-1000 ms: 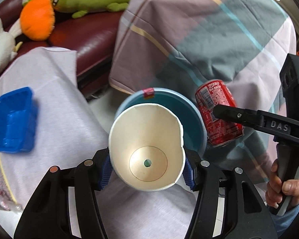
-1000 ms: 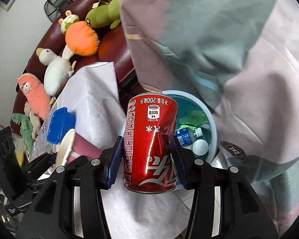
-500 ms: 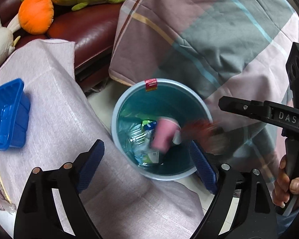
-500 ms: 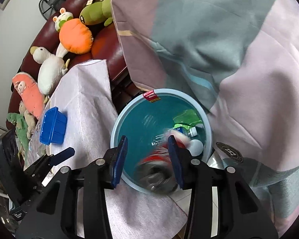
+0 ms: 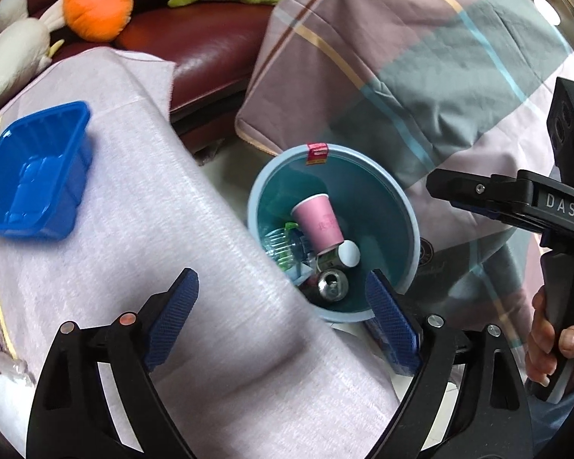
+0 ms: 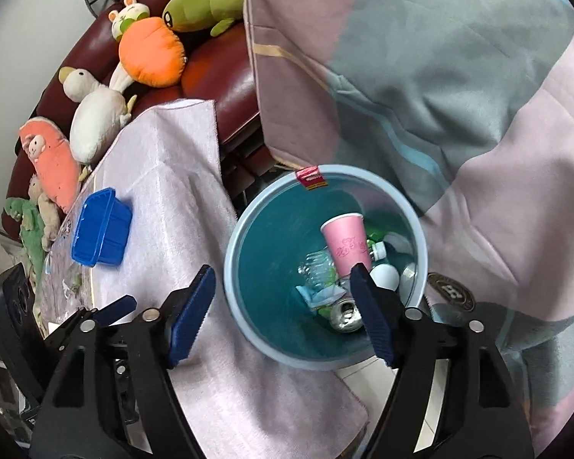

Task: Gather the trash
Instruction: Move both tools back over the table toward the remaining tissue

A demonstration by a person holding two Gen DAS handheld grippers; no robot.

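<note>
Trash sits in the bin [image 6: 245, 237], a pale blue tub on the floor just off the worktop's [image 5: 141, 206] cloth-draped corner, between it and a plaid blanket [image 6: 421, 95]. That spot looks chosen so things can be dropped straight off the worktop's edge. Inside, a pink cup [image 6: 346, 243] lies on its side on top of the pile, rim toward the far wall; a can [image 6: 346, 315] rests on its side at the near wall, its silver end facing up toward the cameras; a clear bottle [image 6: 317, 269], a white ball [image 6: 384, 276] and some green and blue scraps lie around them.

A blue tray [image 5: 34, 176] stands on the worktop near its far edge, well apart from the bin. Clear wrapping [image 6: 63, 279] lies further along the worktop; I judge that this may be the next thing to collect.

The right claw [image 6: 283, 310] hangs over the bin's near rim, tilted down into it, jaws spread wide and holding nothing. The left claw [image 5: 283, 306] hovers above the worktop's corner beside the bin, likewise spread and empty, aimed downward. In the left view the right hand [image 5: 555, 352] grips its handle upright, with the tool reaching over the bin from the blanket side.
</note>
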